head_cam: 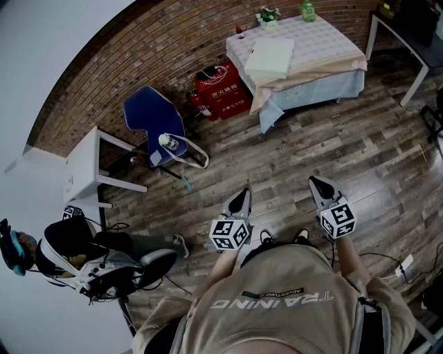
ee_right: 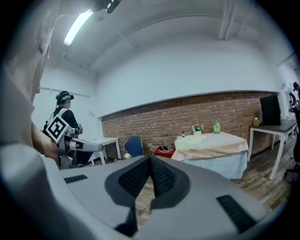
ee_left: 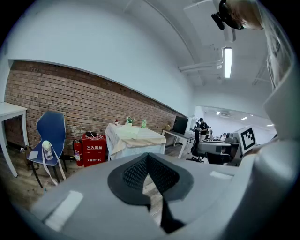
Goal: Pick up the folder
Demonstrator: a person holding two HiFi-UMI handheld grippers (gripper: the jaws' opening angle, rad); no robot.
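A pale, flat folder (head_cam: pixel 270 57) lies on the cloth-covered table (head_cam: pixel 332 48) at the far side of the room; it also shows as a pale slab (ee_right: pixel 196 140) in the right gripper view and as the folder (ee_left: pixel 129 131) in the left gripper view. Both grippers are held in front of my chest, far from the table. My left gripper (head_cam: pixel 243 194) is shut with nothing in it, its pads (ee_left: pixel 159 174) meeting. My right gripper (head_cam: pixel 315 181) is shut and empty too, its pads (ee_right: pixel 161 177) together.
A green bottle (head_cam: pixel 307 10) and a small plant (head_cam: pixel 267 15) stand at the table's back edge. A red fire-extinguisher box (head_cam: pixel 221 88) and a blue chair (head_cam: pixel 156 124) stand by the brick wall, a white desk (head_cam: pixel 86 169) at left. Another person (head_cam: pixel 41 252) sits at lower left.
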